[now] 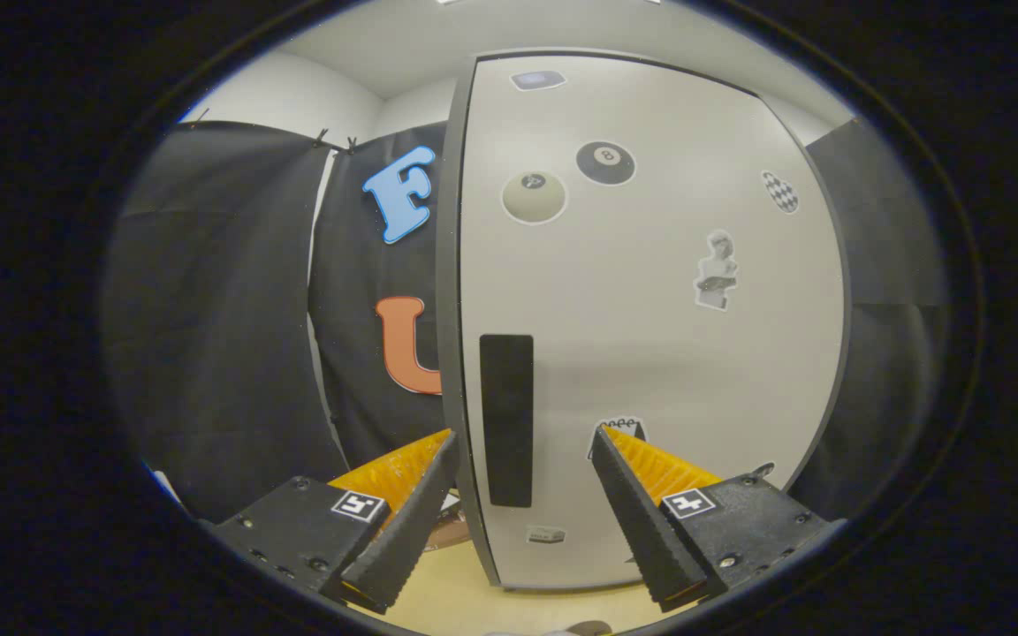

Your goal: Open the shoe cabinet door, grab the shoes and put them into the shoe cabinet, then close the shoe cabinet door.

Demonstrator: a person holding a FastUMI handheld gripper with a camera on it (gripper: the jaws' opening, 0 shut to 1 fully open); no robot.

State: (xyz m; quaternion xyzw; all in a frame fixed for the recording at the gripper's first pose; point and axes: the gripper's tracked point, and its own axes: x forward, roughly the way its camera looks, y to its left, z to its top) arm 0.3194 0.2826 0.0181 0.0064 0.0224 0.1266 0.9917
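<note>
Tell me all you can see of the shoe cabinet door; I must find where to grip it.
The shoe cabinet door is a tall, pale, smooth panel with a dark edge, standing upright just ahead of the gripper. A dark vertical handle strip sits near its left edge, low down. Stickers dot its face, among them two billiard balls and a bust. The open fingers straddle the handle edge without touching it. Whether the door is fully shut cannot be told.

Even overhead light washes the pale cabinet door; the cloth wall stays dim, straight edges bow outward, focus sharp throughout
</note>
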